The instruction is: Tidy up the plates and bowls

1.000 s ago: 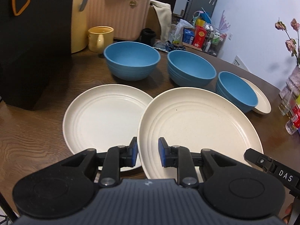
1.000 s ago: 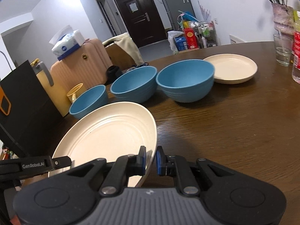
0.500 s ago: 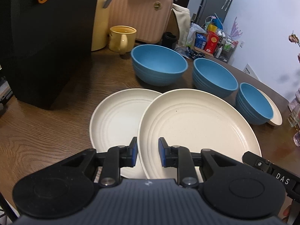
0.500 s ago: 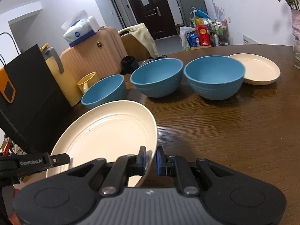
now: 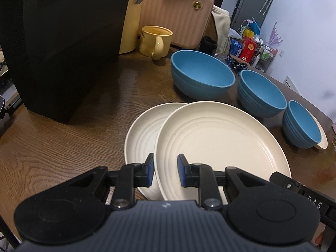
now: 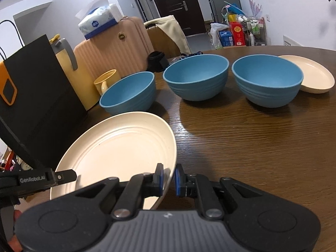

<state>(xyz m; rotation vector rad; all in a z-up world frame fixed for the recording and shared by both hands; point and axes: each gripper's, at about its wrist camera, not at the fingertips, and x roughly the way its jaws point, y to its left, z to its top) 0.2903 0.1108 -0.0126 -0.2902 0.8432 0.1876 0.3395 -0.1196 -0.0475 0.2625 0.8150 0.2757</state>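
You carry the round cream ribbed plate (image 5: 220, 145) with both sets of fingers clamped on its near rim, left (image 5: 164, 172) and right (image 6: 168, 177), overlapping the second cream plate (image 5: 142, 132) lying lower-left on the brown wooden surface (image 5: 63, 138).

The table (image 5: 73, 147) is dark wood with a strong grain and a soft sheen. The cream plates (image 5: 220, 138) look like matt speckled plastic, ringed with shallow ridges. The blue bowls (image 5: 201, 73) share that dull, ribbed finish. At upper left of the left wrist view, a glossy ceramic mug (image 5: 155, 40) sits beside a matt black paper bag (image 5: 52, 42); the ribbed suitcase (image 5: 174, 14) is hard-shelled.
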